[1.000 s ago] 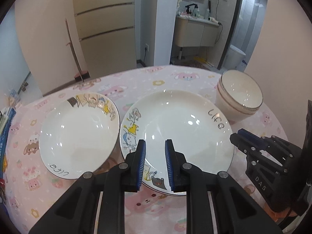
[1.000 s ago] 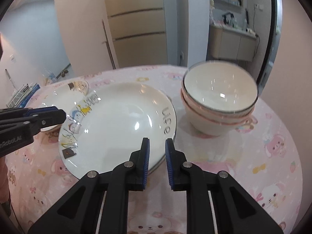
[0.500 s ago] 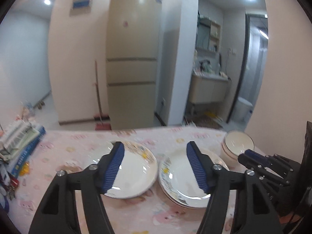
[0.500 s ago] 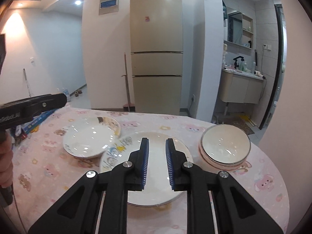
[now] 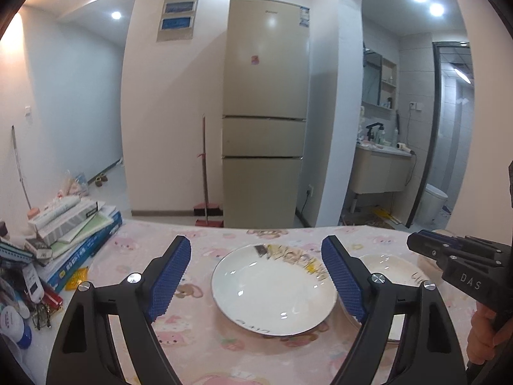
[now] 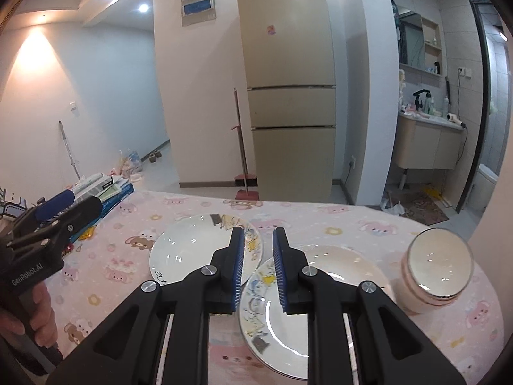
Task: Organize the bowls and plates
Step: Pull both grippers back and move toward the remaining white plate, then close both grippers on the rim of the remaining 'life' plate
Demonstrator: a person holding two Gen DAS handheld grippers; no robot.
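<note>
Left hand-held gripper now stands released, its blue pads spread wide over the desk; a second ago they were nearly together above the stacked plates, and the jaws have just been opening with nothing pressed between them. It has also drawn back and tipped up since then, so the fridge and the far wall fill the view where before the dishes did. Seen past the spread pads is the single plate, lying flat on the pink cloth, its cartoon band on the far rim and its lettering on the near rim. Just beside it on the right, and partly behind the right pad, sits the plate stack.

Right hand-held gripper is clenched down to a narrow gap with nothing in it, as it was a second ago, and it too has pulled back from the dishes, which look smaller and lower in its view. From this side the plate stack lies flat below the fingers, cartoon band on the left rim; whether its rim touches the single plate to the left I cannot tell. The stacked bowls stand on the right of the plates, apart from them, mouth up. A pile of books lies at the desk's left edge.
</note>
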